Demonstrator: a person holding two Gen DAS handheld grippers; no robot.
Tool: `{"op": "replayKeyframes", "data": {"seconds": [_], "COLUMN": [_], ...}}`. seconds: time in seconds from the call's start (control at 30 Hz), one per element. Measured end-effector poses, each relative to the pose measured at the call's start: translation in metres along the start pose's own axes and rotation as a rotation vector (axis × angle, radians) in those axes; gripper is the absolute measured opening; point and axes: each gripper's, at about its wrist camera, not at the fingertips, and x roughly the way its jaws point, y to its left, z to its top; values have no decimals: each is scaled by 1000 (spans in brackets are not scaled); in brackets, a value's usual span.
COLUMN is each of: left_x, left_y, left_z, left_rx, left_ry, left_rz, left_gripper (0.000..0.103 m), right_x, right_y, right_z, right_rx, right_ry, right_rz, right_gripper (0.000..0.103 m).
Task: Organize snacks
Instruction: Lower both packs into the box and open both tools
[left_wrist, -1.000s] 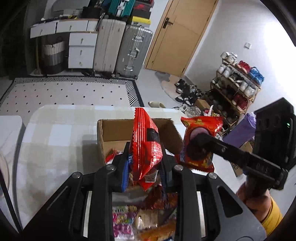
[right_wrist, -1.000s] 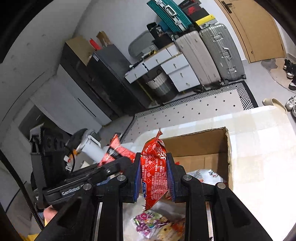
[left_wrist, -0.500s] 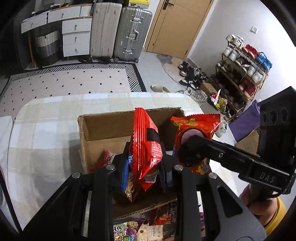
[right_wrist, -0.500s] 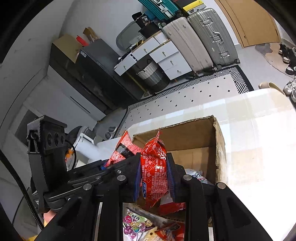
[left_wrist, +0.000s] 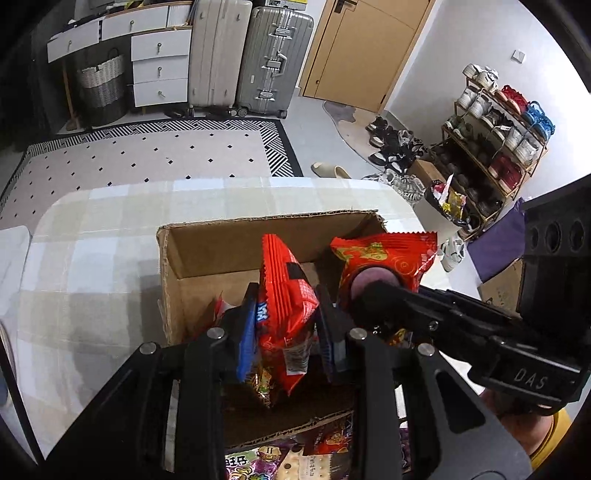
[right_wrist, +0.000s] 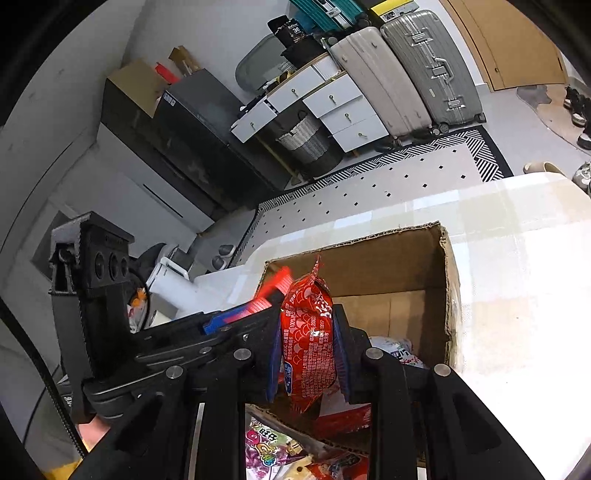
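— Both grippers have sunk toward the cardboard box (left_wrist: 207, 251) since 1 second ago, right?
— Yes. At lower centre, the left gripper (left_wrist: 286, 325) clamps a red snack packet (left_wrist: 284, 295) over the box; the right gripper (right_wrist: 306, 354) pinches another red packet (right_wrist: 308, 343) just inside its near wall.
— Loose snacks (right_wrist: 266, 450)?
— Bottom edge, in front of the box.

The left gripper (left_wrist: 286, 317) points steeply downward, its two black fingers with blue pads clamped on a red ridged snack packet (left_wrist: 286, 295). The right gripper (right_wrist: 308, 350) tilts down more gently beside it, its jaws pinched fully on a red patterned snack pouch (right_wrist: 308, 343). A hand (left_wrist: 517, 404) with a yellow sleeve (left_wrist: 550, 432) grips the right gripper's handle.
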Motion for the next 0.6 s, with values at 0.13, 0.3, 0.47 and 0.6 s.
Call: {"op": "replayKeyframes", "data": {"seconds": [0.13,0.3,0.47,0.6], "left_x": [-10,-21,-31,-39], "left_y": [-1,0,1,2], "left_z": [-5,-4,-8,-11], "left_rx": [10,9,15,15], "left_ry": [-8,-25,-25,-22], "left_rz": [0,8,10,10], "left_gripper": [34,36,37,37], "right_x": [0,-5,-10,-15], "right_y": [0,2,8,12], "right_z": [-3,-3,-5,-5], "right_rx": [-3,-6,-9,-6], "right_ry": [-1,-18,-30,-35], "right_rz": [-12,-10,-2,-1], "right_gripper": [25,25,25,25]}}
